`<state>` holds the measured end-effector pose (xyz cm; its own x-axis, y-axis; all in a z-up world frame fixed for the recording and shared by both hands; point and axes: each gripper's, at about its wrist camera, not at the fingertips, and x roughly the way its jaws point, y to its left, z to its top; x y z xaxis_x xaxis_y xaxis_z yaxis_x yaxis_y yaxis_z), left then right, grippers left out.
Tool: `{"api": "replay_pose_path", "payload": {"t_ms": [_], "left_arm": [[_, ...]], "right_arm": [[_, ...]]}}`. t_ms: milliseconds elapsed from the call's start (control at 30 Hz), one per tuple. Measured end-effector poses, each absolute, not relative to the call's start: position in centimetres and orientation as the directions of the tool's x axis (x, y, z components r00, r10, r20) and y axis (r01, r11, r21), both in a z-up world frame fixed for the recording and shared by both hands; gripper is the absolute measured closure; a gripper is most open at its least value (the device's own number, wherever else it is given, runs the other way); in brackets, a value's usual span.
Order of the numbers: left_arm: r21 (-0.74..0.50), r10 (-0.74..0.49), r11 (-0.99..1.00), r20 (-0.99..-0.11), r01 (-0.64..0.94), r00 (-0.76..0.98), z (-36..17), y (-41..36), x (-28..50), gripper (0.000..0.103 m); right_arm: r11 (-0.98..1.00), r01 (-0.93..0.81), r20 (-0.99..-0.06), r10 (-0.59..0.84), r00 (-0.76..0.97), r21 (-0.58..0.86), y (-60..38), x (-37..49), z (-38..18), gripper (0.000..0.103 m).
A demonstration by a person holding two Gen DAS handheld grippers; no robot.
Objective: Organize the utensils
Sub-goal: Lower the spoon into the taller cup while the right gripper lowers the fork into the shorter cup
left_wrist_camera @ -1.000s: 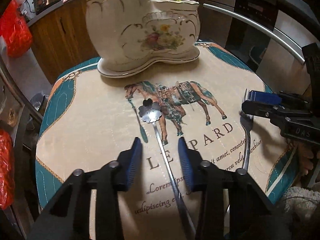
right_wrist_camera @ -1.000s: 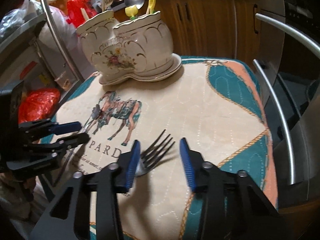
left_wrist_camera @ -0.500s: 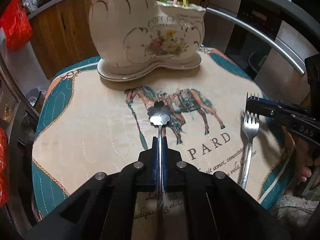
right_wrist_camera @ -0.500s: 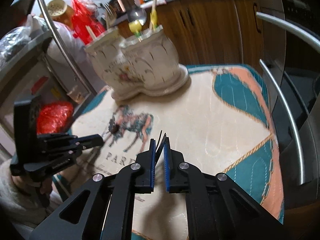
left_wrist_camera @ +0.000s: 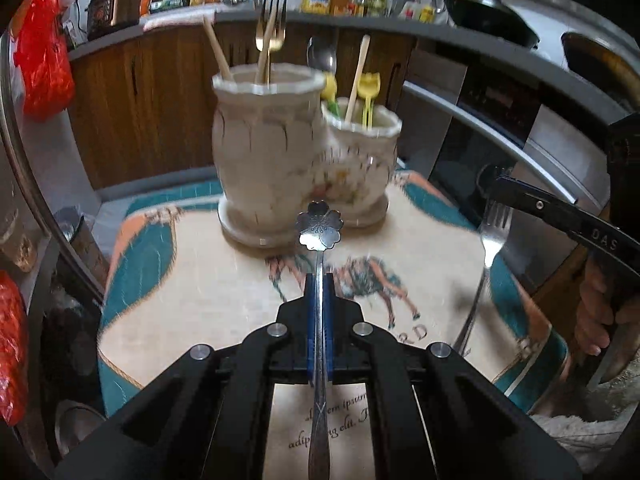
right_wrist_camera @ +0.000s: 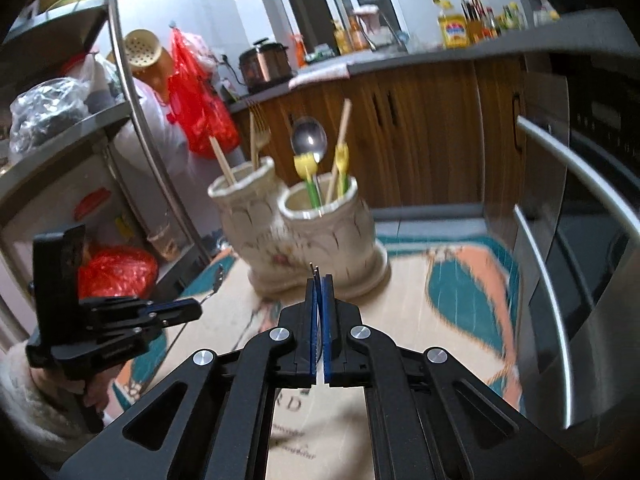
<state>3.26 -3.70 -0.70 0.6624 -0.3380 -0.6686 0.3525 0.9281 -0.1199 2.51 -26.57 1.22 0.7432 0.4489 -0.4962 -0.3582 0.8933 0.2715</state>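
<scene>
My left gripper (left_wrist_camera: 319,280) is shut on a flower-headed spoon (left_wrist_camera: 320,225), held above the mat and pointing at the ceramic double utensil holder (left_wrist_camera: 276,160). My right gripper (right_wrist_camera: 319,282) is shut on a steel fork (right_wrist_camera: 314,269), seen edge-on between the pads; the fork also shows in the left wrist view (left_wrist_camera: 493,232). The holder (right_wrist_camera: 296,232) has a tall pot with forks and a chopstick, and a lower pot with a spoon, yellow forks and a chopstick. My left gripper shows at the left of the right wrist view (right_wrist_camera: 192,309).
The holder stands at the back of a printed horse mat (left_wrist_camera: 208,280) on a small table. A steel rack (right_wrist_camera: 132,120) with red bags is to the left, an oven with a bar handle (right_wrist_camera: 560,160) to the right, wooden cabinets behind.
Both grippers closed on their utensils on the mat and have lifted them up, now level with the holder.
</scene>
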Motion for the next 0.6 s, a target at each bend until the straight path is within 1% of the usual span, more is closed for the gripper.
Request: {"api": "replay_pose_path", "payload": {"t_ms": [167,267,400,533,600], "left_arm": [[-0.125,-0.368,0.92,-0.605,0.373,0.706,2.0,-3.3,3.3,0.1],[-0.119,-0.377,0.919,-0.551,0.376,0.745,4.3,-3.0,4.0,0.1],[-0.12,-0.389,0.919,-0.45,0.377,0.804,8.4,-2.7,5.8,0.1],[-0.137,-0.393,0.919,-0.364,0.369,0.844,11.4,-2.5,8.0,0.1],[-0.136,-0.38,0.925,-0.297,0.355,0.876,12.9,-2.5,9.1,0.1]], "right_arm": [[0.897,-0.365,-0.449,0.44,0.778,0.247,-26.3,3.2,4.1,0.1],[0.908,-0.354,-0.407,0.418,0.812,0.226,-26.2,3.9,6.4,0.1],[0.929,-0.326,-0.334,0.369,0.867,0.177,-25.7,5.2,9.5,0.1],[0.938,-0.297,-0.287,0.338,0.896,0.178,-25.4,7.2,11.6,0.1],[0.95,-0.266,-0.264,0.303,0.916,0.166,-25.3,8.2,12.3,0.1]]}}
